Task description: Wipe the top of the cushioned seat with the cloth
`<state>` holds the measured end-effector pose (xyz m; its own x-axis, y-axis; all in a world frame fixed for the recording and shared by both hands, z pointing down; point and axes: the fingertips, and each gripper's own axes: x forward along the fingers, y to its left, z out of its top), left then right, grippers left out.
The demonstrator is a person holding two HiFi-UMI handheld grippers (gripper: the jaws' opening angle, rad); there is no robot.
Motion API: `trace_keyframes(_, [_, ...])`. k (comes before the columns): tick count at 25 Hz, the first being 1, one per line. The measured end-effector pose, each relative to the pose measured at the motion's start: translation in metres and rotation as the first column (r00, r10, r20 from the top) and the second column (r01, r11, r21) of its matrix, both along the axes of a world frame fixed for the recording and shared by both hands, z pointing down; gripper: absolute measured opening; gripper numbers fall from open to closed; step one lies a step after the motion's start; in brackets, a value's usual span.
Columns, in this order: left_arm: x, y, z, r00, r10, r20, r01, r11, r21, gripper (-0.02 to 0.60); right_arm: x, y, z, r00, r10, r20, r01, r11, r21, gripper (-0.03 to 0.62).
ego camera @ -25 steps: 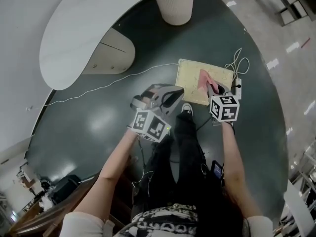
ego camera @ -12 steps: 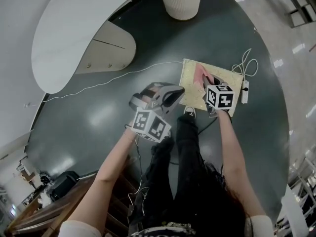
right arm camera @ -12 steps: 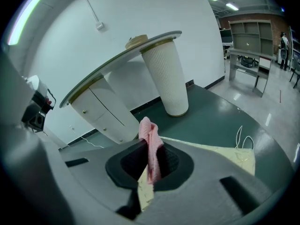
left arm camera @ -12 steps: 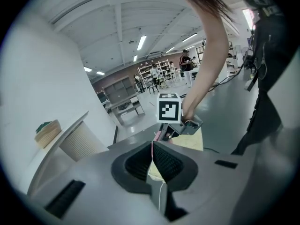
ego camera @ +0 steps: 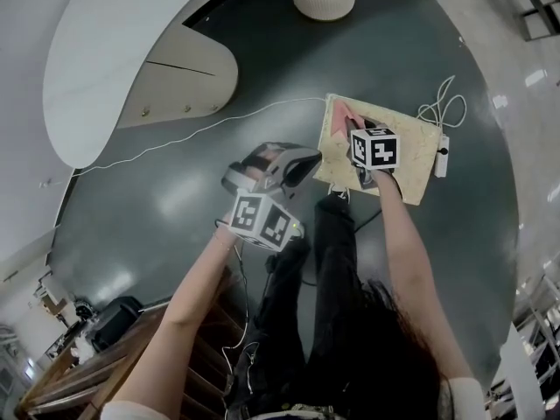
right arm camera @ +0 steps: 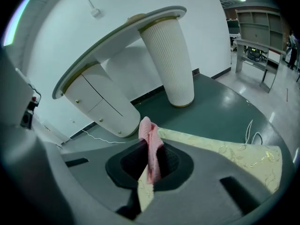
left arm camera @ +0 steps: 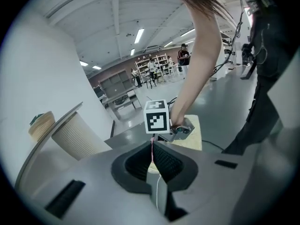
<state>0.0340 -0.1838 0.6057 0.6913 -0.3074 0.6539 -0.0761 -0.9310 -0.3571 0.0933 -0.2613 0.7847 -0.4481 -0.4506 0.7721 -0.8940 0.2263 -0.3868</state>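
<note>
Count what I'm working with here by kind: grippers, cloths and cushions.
Grippers: 2, the left gripper and the right gripper
Cloth: 1, pink, held in the right gripper's jaws
Cushion: 1, pale yellow
Total: 4

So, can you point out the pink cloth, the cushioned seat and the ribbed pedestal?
pink cloth (right arm camera: 151,150): right gripper view, its middle fold.
cushioned seat (ego camera: 416,147): head view, bare cream top.
ribbed pedestal (right arm camera: 171,64): right gripper view, its side.
</note>
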Motion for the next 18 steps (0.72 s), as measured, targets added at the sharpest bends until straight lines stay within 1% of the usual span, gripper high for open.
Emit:
trace_keyframes(3, [0.003, 0.004, 0.003, 1.0, 0.013, 0.001, -0.013, 1.0, -0.007, 0.008, 0.008, 0.002, 0.008, 1.0, 0.003, -0.024, -0.003, 1.0, -0.013, 0.008])
trace_keyframes(7, [0.01, 0.009, 0.003, 0.999, 0.031, -0.007, -0.032, 0.999, -0.016, 0.008, 0.04, 0.012, 0.009, 0.998, 0.038, -0.058, -0.039, 0.999, -0.02, 0.008])
trace_keyframes(12, [0.027, 0.016, 0.002, 0.998, 0.062, -0.009, -0.062, 0.998, -0.028, 0.008, 0.098, 0.032, 0.012, 0.988, 0.094, -0.121, -0.098, 0.995, -0.034, 0.008])
trace_keyframes(18, [0.054, 0.027, 0.006, 0.991, 0.132, -0.007, -0.132, 0.991, -0.036, 0.008, 0.175, 0.057, 0.016, 0.966, 0.191, -0.175, -0.202, 0.978, -0.049, 0.008])
